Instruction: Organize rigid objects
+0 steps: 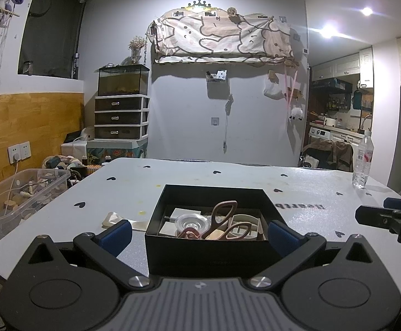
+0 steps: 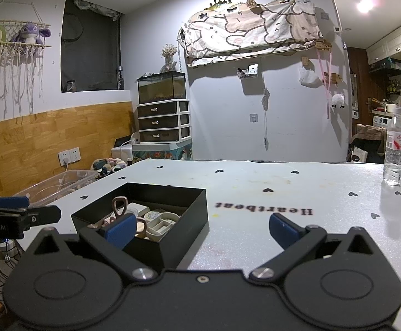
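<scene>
A black open box (image 1: 208, 245) stands on the white table (image 1: 297, 193) and holds brown-handled scissors (image 1: 225, 219), a clear round lid (image 1: 191, 222), a white tape roll (image 1: 244, 222) and other small items. My left gripper (image 1: 199, 234) is open, its blue pads on either side of the box's near wall. In the right wrist view the box (image 2: 183, 229) lies to the left, with the scissors (image 2: 119, 207) inside. My right gripper (image 2: 201, 227) is open and empty over the table, right of the box. The left gripper's tip (image 2: 32, 216) shows at the far left there.
A water bottle (image 2: 393, 151) stands at the table's far right. A crumpled wrapper (image 1: 113, 218) lies left of the box. A clear plastic bin (image 1: 15, 195) of clutter sits beside the table's left edge. The right gripper's tip (image 1: 388, 216) shows at the right in the left wrist view.
</scene>
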### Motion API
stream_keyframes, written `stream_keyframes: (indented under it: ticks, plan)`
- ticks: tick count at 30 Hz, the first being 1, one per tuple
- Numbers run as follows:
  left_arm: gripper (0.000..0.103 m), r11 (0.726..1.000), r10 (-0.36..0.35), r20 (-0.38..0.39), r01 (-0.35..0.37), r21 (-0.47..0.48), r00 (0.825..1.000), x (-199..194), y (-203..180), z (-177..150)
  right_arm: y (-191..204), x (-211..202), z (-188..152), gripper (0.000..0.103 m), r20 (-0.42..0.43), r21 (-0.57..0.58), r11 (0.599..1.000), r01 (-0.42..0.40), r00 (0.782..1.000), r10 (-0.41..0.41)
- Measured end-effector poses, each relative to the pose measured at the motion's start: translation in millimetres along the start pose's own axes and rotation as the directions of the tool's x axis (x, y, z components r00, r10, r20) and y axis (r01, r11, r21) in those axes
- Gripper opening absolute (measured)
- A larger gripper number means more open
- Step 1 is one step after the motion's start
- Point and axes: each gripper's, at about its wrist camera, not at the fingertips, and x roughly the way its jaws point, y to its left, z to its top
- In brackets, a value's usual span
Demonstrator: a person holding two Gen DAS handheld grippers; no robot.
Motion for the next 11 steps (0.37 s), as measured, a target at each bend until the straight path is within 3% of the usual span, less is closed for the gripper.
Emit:
stream_keyframes:
  ticks: [11]
  plan:
    - [0.103, 1.0, 0.001, -0.005, -0.001, -0.002, 1.0, 1.7, 1.1, -2.5, -1.0, -1.0, 0.5, 0.103, 0.0, 0.0, 1.0, 0.001, 1.0, -0.001]
